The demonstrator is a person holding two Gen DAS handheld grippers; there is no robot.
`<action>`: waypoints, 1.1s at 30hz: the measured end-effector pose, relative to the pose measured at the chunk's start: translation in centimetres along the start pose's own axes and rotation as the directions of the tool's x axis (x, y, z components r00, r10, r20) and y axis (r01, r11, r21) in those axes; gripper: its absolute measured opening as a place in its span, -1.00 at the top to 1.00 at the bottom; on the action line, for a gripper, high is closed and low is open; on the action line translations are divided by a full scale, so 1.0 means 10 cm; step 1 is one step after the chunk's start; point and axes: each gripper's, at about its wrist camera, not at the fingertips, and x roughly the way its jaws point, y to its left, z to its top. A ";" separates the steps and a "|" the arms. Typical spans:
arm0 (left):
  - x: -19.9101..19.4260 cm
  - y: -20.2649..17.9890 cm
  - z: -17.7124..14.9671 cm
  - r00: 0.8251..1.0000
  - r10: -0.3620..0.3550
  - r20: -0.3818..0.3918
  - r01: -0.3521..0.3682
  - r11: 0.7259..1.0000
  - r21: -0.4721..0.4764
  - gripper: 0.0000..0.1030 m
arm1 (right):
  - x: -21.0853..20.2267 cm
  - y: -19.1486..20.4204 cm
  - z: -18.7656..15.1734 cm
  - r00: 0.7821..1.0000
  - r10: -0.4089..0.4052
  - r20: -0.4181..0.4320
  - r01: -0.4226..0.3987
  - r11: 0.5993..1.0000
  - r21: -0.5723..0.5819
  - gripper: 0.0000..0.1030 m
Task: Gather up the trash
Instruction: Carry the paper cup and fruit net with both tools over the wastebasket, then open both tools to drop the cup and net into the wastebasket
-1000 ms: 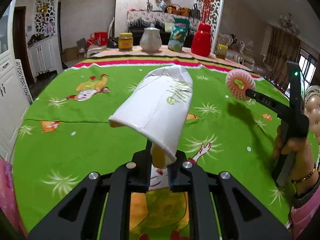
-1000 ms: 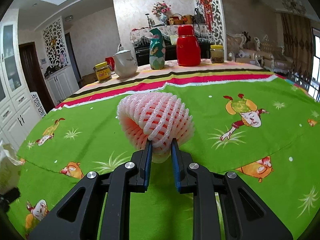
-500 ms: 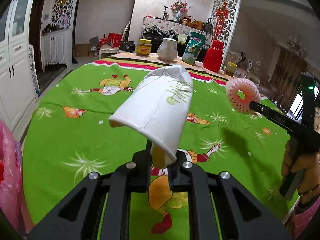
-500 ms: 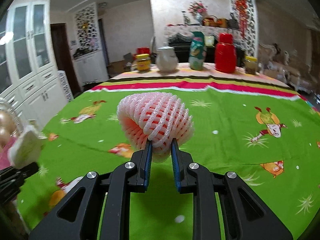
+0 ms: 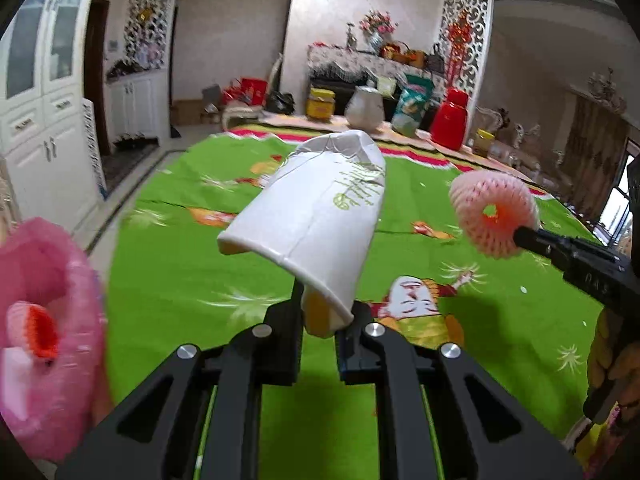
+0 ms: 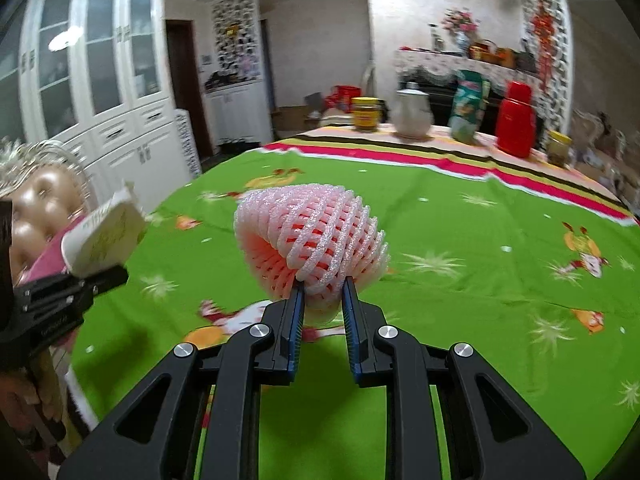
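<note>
My left gripper (image 5: 320, 320) is shut on a crushed white paper cup (image 5: 312, 220) with green print, held above the green tablecloth (image 5: 180, 272). The cup also shows in the right wrist view (image 6: 100, 240). My right gripper (image 6: 322, 292) is shut on a pink foam fruit net (image 6: 312, 244), also held above the cloth; the net shows at the right of the left wrist view (image 5: 494, 214). A pink bag (image 5: 44, 320) with a foam net inside sits at the left edge of the left wrist view.
At the table's far end stand a yellow jar (image 6: 366, 114), a white jug (image 6: 412, 118), a snack bag (image 6: 468, 106), a red thermos (image 6: 518, 120) and a small jar (image 6: 560, 148). White cabinets (image 6: 100, 92) line the left wall. A chair back (image 6: 36, 200) is at left.
Both grippers have swung left toward the table's left edge, still holding the cup and the net. The pink bag has come into the left wrist view.
</note>
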 end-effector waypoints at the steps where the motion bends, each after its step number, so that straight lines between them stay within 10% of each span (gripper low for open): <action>1: -0.07 0.03 0.00 1.000 0.009 0.010 -0.009 1.000 -0.001 0.75 | 0.00 0.08 -0.01 1.000 0.015 -0.001 -0.015 1.000 -0.012 0.61; 33: -1.52 2.18 -0.56 0.935 0.348 0.064 -0.329 0.922 -0.206 0.74 | 0.19 2.89 0.37 0.924 0.381 -0.039 -0.372 0.869 -0.325 0.61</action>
